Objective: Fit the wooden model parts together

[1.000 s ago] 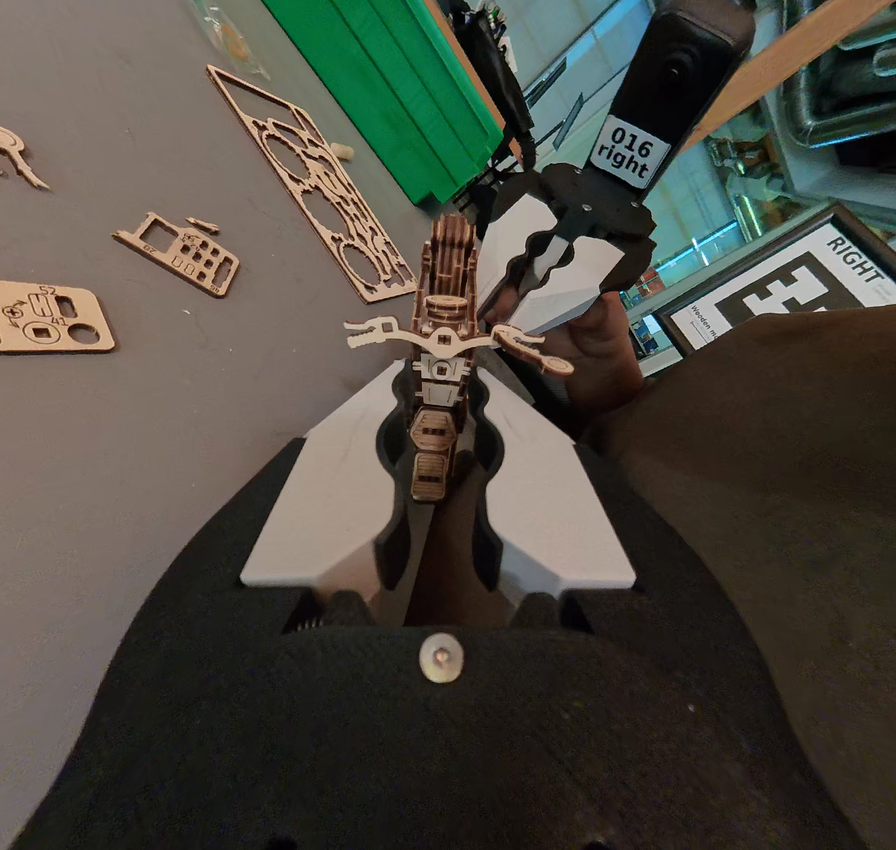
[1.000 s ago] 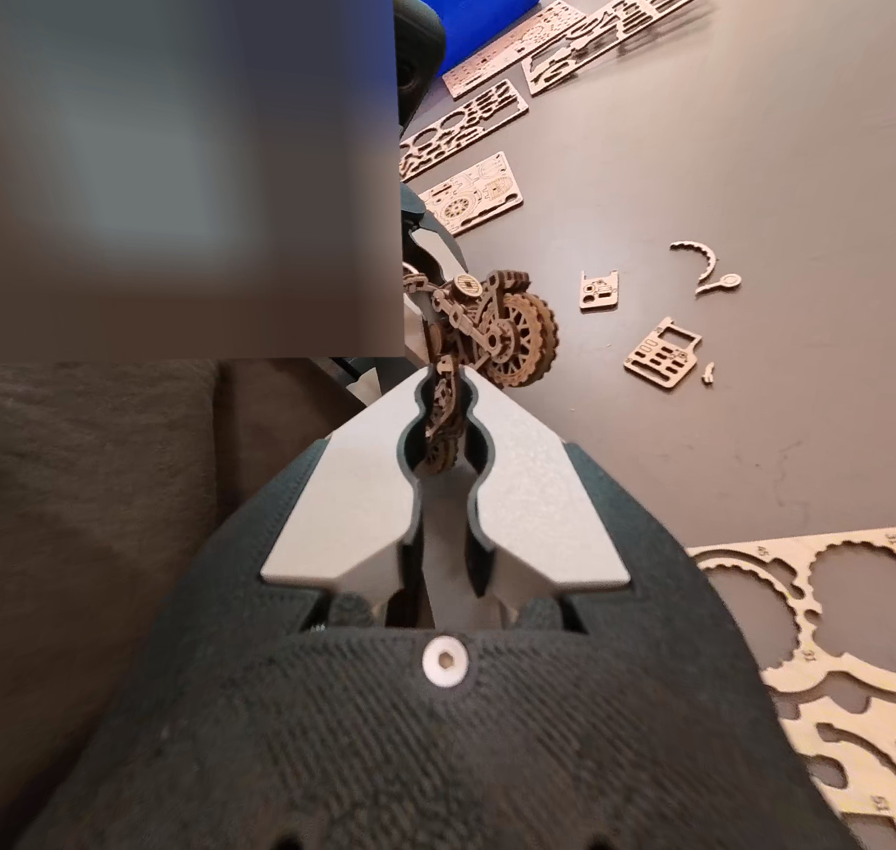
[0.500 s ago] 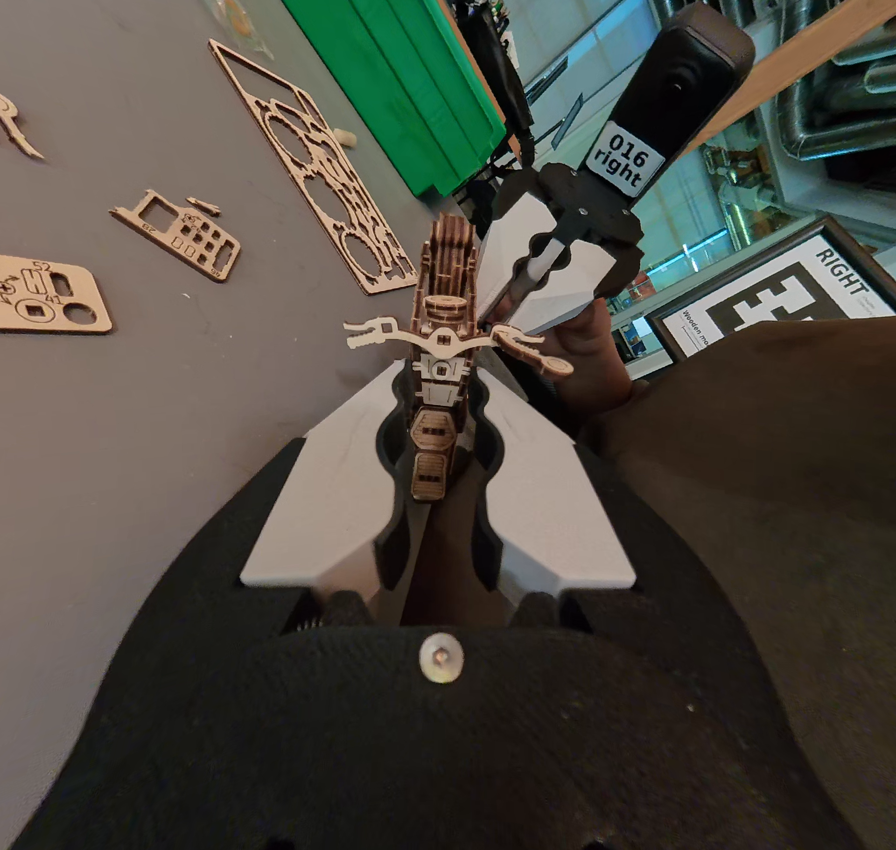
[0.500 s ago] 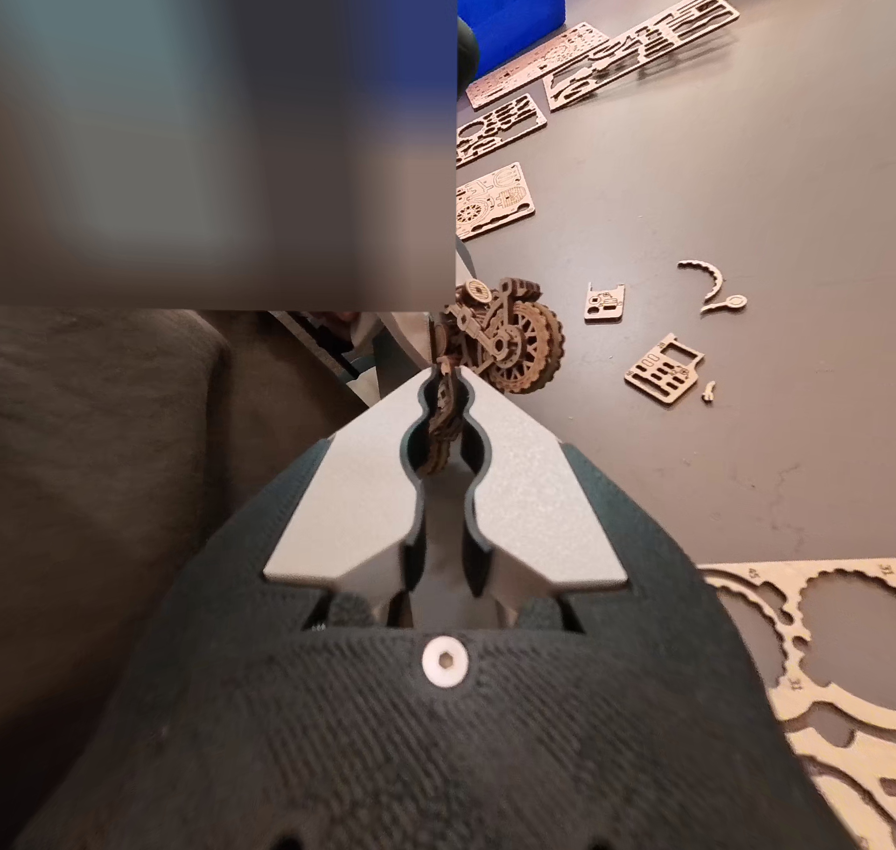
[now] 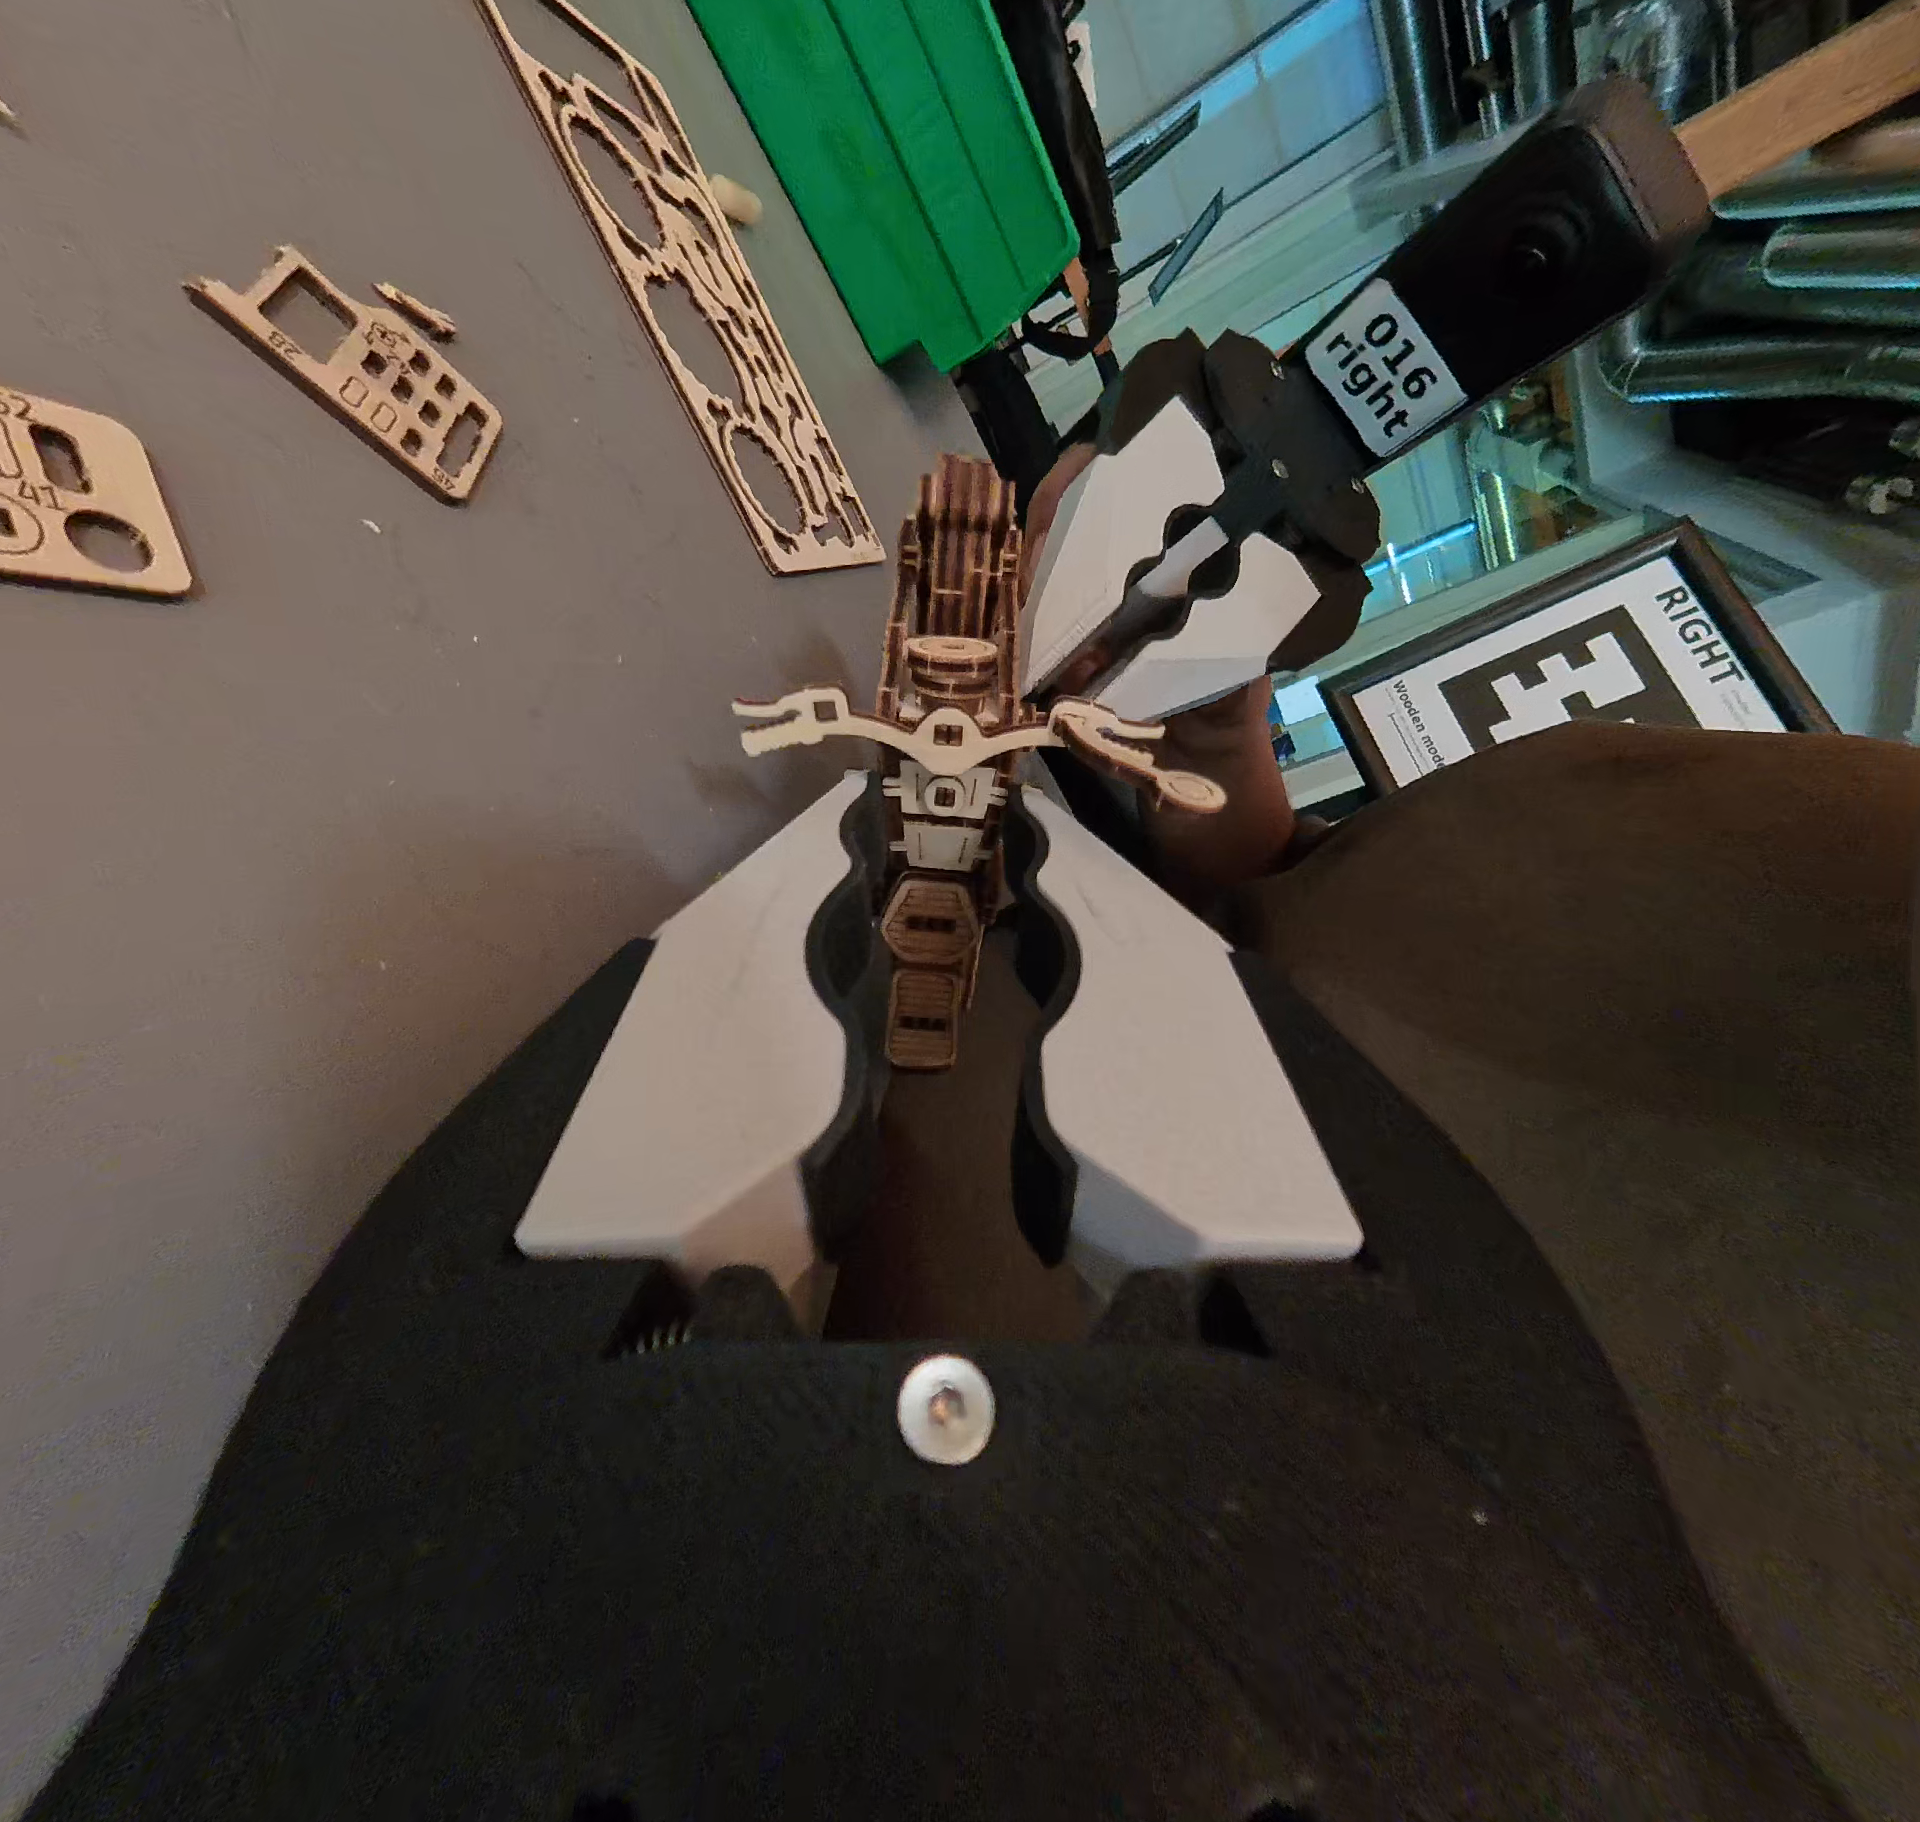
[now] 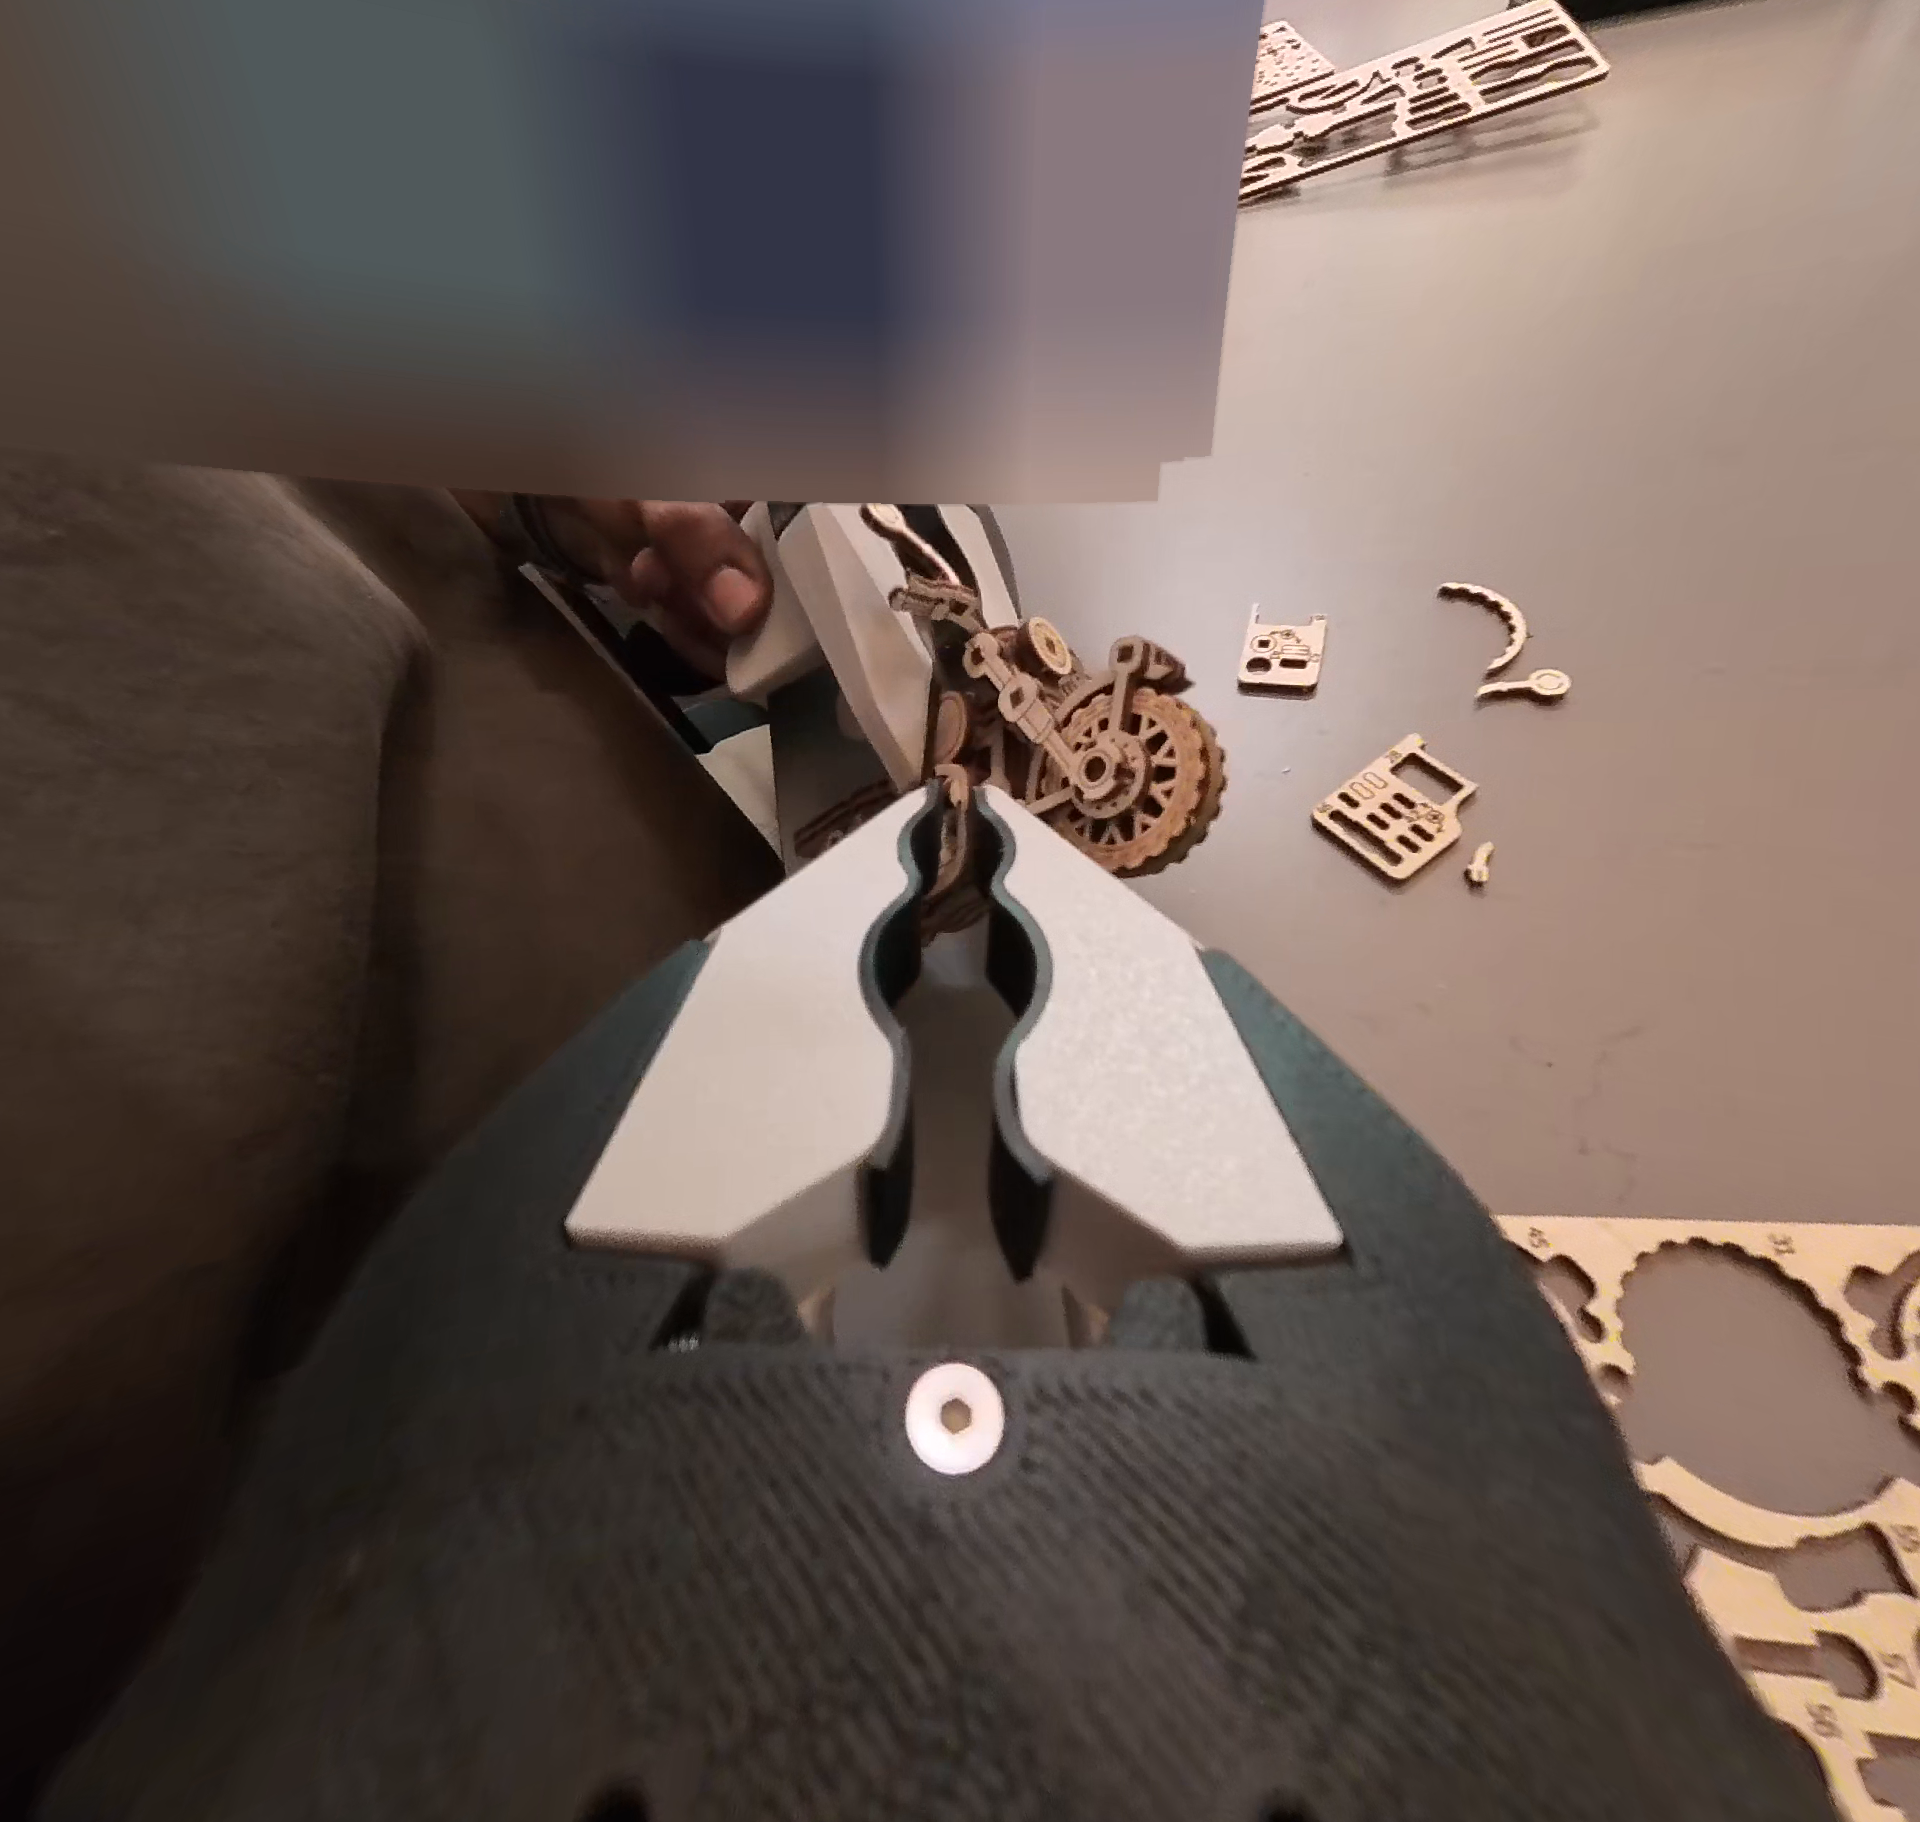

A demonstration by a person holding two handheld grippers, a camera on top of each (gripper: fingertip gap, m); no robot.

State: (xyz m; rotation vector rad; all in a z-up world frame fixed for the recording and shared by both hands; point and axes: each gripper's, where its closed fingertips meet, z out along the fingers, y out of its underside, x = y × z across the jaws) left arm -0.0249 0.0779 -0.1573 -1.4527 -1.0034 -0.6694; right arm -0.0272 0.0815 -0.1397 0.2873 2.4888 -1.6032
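Shift: right gripper (image 5: 1049, 686) has tilted over toward the handlebar's right end; left grip unchanged.
Model: laser-cut wooden motorcycle (image 5: 940, 733), layered brown plywood, pale flat handlebar (image 5: 940, 733), toothed spoked wheel (image 6: 1127, 780).
Left gripper (image 5: 940, 806): smooth grey wedge fingers with wavy black pads, clamped on the motorcycle's body, held above the grey table (image 5: 312, 733).
Right gripper: fingers nearly together, pinching a thin wooden piece (image 6: 948, 837) beside the motorcycle.
Table: flat cut-out plywood sheets (image 5: 675, 245).

Print marks a white sticker (image 5: 1385, 387), a framed sign (image 5: 1558, 676) and wooden offcuts (image 5: 353, 385).
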